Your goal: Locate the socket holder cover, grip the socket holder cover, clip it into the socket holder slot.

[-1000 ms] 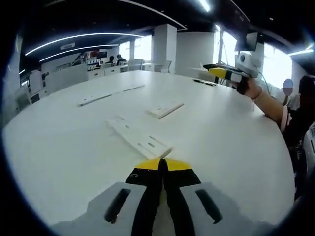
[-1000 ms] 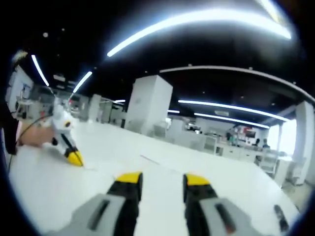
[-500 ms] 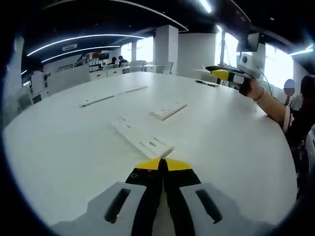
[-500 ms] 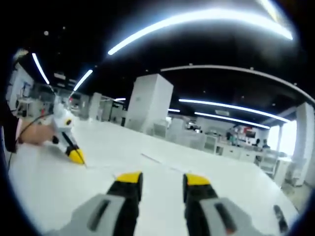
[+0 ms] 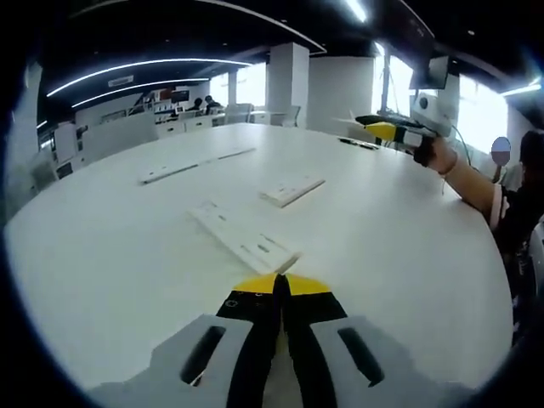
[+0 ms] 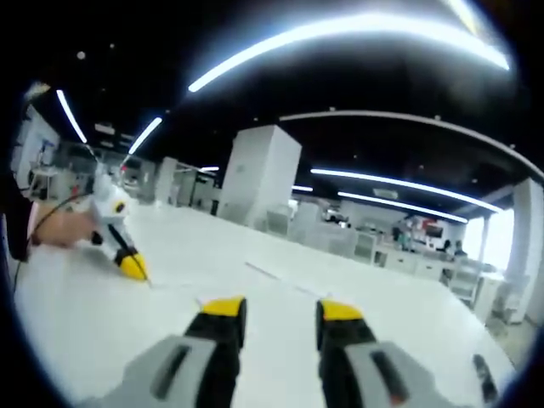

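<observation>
Left gripper [image 5: 281, 285] jaws pressed together, nothing between them, yellow tips low over the white table [image 5: 408, 246]; just ahead of the tips lies a long white socket holder [image 5: 240, 236], slotted, flat on the table; beyond it and a little right, apart from it, a shorter white socket holder cover [image 5: 291, 189] lies flat; farther back left, a thin white strip [image 5: 191, 164] also flat; right gripper [image 5: 384, 128] enters from the right, held up above the table by a hand [image 5: 435, 155]; in the right gripper view, right gripper [image 6: 276, 308] jaws parted with a clear gap, holding nothing, aimed across the table toward office columns; left gripper [image 6: 129, 263] at left, yellow tip down near the table surface.
</observation>
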A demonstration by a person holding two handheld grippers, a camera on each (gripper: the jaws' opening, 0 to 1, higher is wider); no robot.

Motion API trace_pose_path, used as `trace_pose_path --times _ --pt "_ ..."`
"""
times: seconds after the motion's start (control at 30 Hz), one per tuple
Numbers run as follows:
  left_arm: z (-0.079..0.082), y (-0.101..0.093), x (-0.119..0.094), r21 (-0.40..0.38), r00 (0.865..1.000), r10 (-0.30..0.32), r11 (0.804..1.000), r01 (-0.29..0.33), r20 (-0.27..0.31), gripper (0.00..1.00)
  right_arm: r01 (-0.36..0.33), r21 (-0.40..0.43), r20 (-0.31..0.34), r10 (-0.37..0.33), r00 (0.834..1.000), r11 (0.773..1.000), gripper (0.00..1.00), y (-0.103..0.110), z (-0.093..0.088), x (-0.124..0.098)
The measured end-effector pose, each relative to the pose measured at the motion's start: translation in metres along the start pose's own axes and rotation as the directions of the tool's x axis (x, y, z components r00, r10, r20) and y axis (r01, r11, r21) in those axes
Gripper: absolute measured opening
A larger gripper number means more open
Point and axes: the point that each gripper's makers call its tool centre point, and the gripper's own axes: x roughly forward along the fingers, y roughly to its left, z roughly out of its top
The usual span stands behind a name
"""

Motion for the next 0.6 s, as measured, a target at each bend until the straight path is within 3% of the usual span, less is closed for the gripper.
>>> trace_pose_path --times 0.4,0.6 --pt "0.0 -0.001 0.002 0.068 0.993 0.023 0.998 -0.015 -0.12 0.03 0.026 -0.03 -0.027 -0.026 0.999 0.999 0.35 -0.01 -0.009 0.001" --pt "-0.001 -0.001 0.004 0.108 0.958 0.041 0.994 -0.011 -0.282 0.03 0.051 -0.016 -0.046 -0.052 0.998 0.999 0.35 -0.021 -0.016 0.001"
